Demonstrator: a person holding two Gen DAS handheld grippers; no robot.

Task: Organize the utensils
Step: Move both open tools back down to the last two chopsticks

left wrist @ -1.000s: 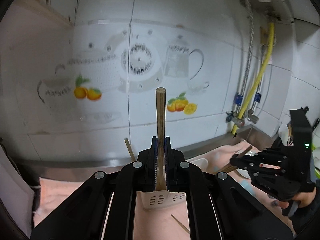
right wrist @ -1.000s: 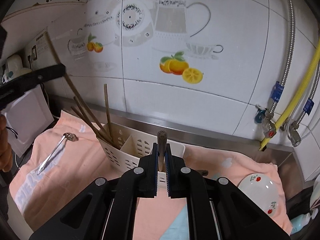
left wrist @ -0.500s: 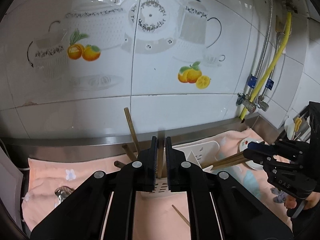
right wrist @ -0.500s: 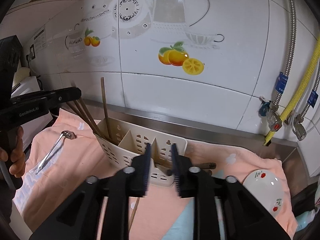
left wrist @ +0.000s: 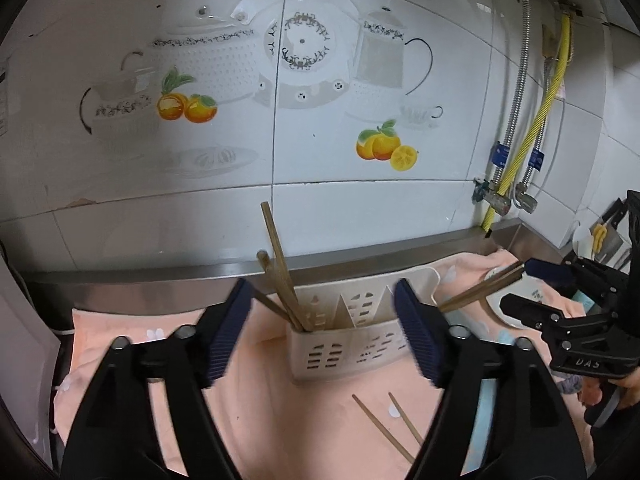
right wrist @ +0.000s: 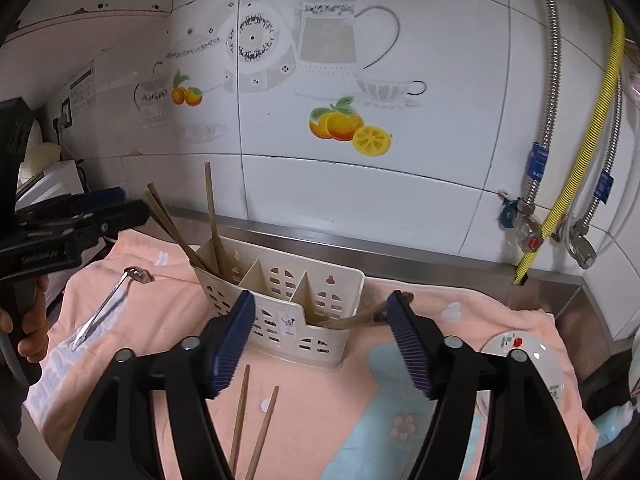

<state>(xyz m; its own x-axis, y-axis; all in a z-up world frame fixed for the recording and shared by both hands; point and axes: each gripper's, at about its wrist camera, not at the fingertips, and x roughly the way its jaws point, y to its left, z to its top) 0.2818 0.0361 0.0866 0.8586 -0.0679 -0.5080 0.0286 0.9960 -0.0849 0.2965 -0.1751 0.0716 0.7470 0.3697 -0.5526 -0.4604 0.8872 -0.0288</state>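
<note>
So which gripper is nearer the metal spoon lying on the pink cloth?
Left. In the right wrist view the left gripper hangs just above and behind the metal spoon, at the cloth's left end. The right gripper is open beyond the utensil caddy, farther away.

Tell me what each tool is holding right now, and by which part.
Nothing is held. The left tool and the right tool are both open and empty, in front of the utensil holder.

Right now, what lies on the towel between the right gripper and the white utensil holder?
In the right wrist view, two loose chopsticks lie on the pink towel between the open right gripper and the utensil holder.
</note>
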